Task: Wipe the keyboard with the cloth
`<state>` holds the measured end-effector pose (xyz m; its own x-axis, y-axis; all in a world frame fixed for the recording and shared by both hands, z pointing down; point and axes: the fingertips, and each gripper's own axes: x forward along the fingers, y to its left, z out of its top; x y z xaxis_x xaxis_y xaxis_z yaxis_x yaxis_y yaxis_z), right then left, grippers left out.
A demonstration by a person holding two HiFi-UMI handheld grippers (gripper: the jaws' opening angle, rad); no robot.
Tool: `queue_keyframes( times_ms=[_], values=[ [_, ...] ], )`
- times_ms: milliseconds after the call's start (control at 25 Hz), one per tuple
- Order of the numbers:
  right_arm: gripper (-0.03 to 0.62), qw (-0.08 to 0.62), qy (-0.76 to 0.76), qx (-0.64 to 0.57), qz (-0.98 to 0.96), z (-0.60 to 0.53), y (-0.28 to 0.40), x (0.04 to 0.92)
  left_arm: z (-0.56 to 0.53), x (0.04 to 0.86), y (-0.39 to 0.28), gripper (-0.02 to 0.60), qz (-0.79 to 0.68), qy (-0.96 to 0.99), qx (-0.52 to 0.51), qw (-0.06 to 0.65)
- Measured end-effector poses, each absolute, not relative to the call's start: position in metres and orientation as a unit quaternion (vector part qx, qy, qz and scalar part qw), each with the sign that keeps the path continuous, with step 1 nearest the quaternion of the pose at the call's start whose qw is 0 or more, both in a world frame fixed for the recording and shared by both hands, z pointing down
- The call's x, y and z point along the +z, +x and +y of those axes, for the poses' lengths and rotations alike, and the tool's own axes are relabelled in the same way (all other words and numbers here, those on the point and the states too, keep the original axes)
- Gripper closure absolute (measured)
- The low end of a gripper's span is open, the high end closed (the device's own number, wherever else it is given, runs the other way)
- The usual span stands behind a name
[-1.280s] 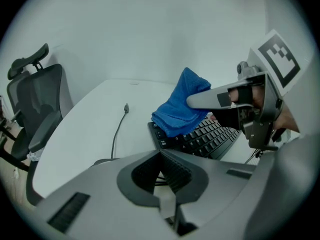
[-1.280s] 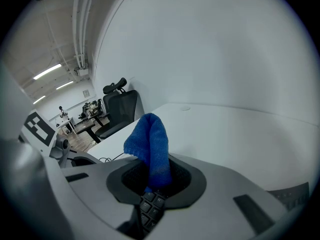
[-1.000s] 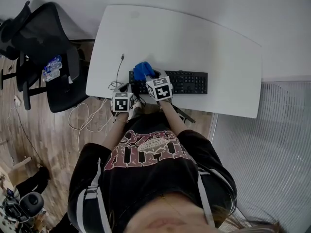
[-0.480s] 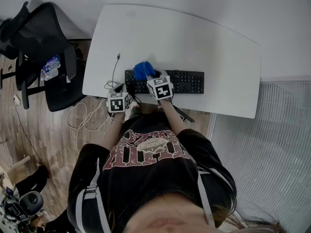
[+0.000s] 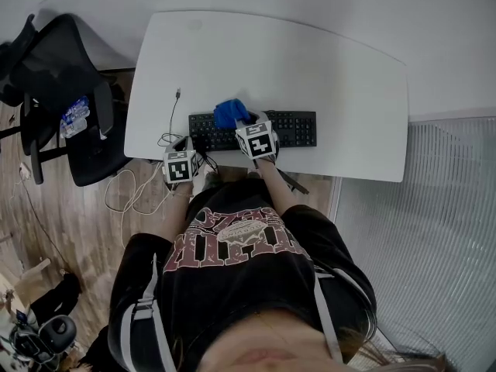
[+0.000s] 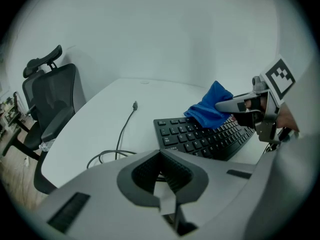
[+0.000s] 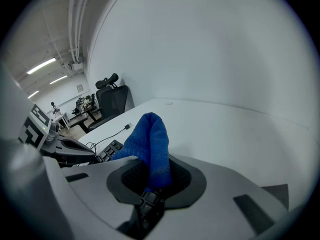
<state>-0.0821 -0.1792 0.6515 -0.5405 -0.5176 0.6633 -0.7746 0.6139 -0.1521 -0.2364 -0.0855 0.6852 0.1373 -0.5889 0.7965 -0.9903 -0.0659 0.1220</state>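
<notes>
- Head view shows a black chair (image 5: 70, 107) far left, on the floor beside the white bench (image 5: 333, 68).
- A thin cable (image 5: 172, 118) lies loose on the left part of the bench, with its plug end free. It loops near the keyboard's left end.
- The left gripper (image 5: 192, 144) hangs at the near edge of the bench, just left of the keyboard. Its jaws are pressed together with nothing in them. I think it waits there, ready to hold the keyboard steady if it slides.
- The blue cloth (image 5: 229, 112) sits bunched on the left part of the keyboard (image 5: 291, 129). Its low end seems to touch the keys.
- The right gripper (image 5: 242, 122) is just right of the cloth. Its jaws pinch one fold tight, so the rest hangs down and can rub the keys.
- The keyboard lies flat along the near side of the bench. Most of its keys are to the right of the cloth, so I think most of the wiping is left to do.
- I see no box, bowl or tray on the bench.
</notes>
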Motion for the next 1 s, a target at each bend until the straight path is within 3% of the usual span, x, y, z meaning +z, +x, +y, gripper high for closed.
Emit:
queue_keyframes(
  times_ms=[1000],
  values=[
    [0.530, 0.352, 0.386, 0.213, -0.826, -0.184, -0.004, 0.655, -0.083, 0.683, -0.232, 0.548, -0.619, 0.649, 0.280, 0.342]
  ],
)
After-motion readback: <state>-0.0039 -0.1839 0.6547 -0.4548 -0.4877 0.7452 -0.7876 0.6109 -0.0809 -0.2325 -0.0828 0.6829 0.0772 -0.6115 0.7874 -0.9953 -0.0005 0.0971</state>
